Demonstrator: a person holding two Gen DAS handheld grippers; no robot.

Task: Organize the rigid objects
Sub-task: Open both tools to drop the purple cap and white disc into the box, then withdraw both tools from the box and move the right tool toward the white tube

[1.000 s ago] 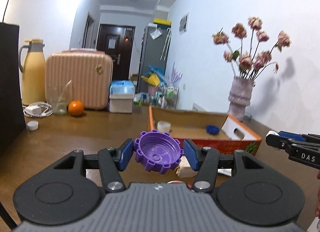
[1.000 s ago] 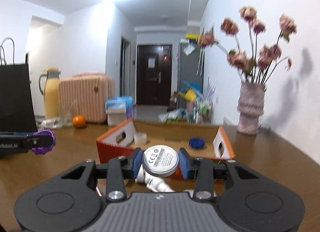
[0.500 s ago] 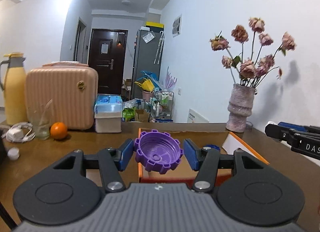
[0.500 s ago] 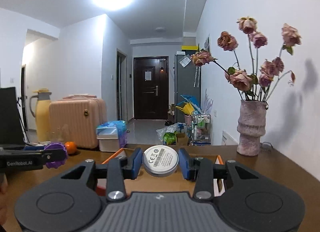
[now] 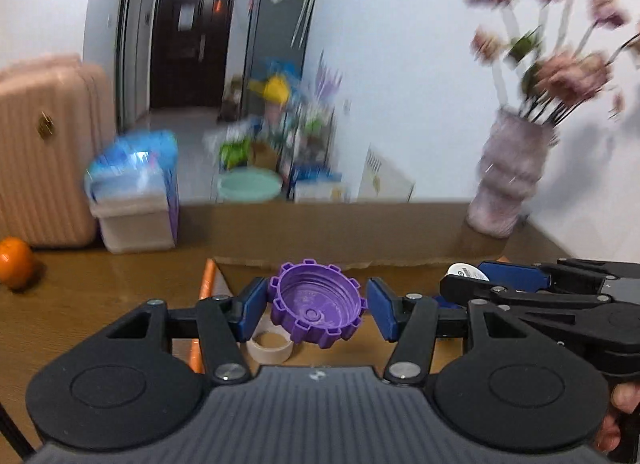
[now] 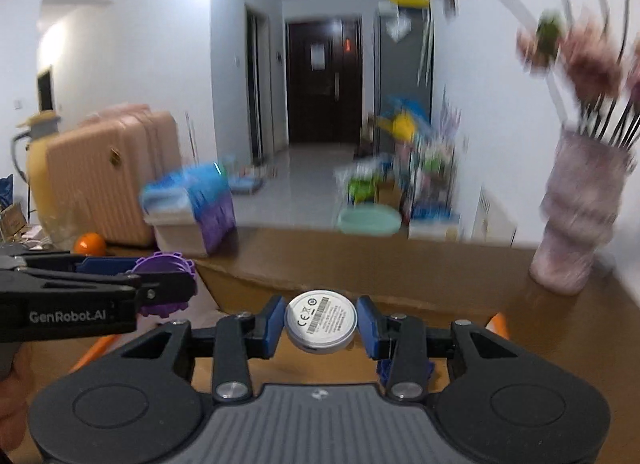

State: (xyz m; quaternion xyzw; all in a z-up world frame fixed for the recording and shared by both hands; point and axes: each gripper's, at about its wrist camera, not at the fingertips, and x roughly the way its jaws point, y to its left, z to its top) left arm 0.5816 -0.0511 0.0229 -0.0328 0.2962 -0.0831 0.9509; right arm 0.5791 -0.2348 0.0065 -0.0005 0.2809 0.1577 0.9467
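The left tool [image 5: 317, 306] pinches a purple toothed cap [image 5: 317, 304], hollow side up, above the open cardboard box [image 5: 340, 232]. Beside it, the right tool [image 6: 320, 323] pinches a white round disc [image 6: 320, 322] over the same box. A tape ring [image 5: 270, 346] lies on the box floor below the cap.

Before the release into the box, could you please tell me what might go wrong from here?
1. The purple toothed plastic cap touches only one pad of the left gripper; it could slip out early.
2. The right gripper with the round white disc sits close beside it; they could collide over the cardboard box.
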